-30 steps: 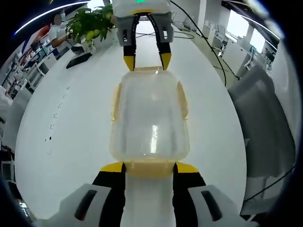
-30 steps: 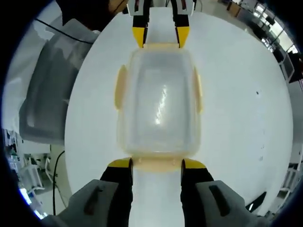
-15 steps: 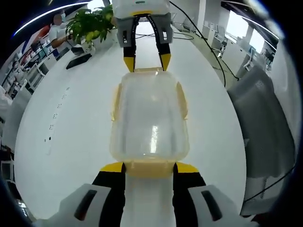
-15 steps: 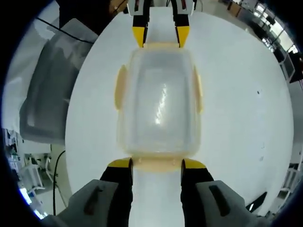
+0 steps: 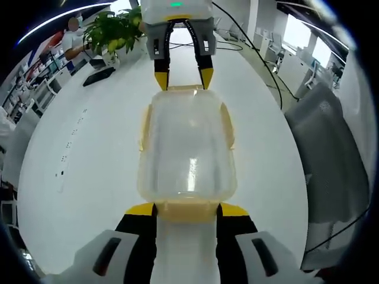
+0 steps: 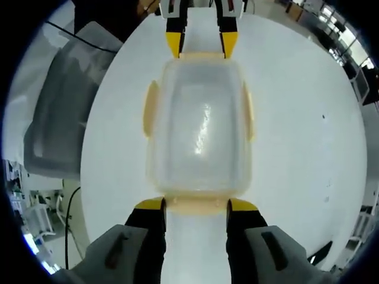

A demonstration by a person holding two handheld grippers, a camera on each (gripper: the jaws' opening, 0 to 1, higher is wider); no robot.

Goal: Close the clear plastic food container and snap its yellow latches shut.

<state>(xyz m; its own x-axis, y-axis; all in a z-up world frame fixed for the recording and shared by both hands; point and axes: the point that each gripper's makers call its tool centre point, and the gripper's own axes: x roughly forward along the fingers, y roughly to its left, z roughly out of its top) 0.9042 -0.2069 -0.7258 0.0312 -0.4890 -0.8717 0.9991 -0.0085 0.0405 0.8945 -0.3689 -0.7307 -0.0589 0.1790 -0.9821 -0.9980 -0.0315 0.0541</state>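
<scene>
The clear rectangular plastic food container with pale yellow latches lies lengthwise between both grippers on the white table. The left gripper and right gripper stand spread, unclenched, jaw tips flanking opposite end latches.

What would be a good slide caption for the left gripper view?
Two grippers, left and right, face each other across a lidded clear container on a white table.

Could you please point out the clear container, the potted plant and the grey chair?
clear container point(image 5: 188, 148), left gripper view, middle of its lid.
potted plant point(image 5: 115, 29), left gripper view, its leaves.
grey chair point(image 6: 56, 118), right gripper view, its backrest.
</scene>
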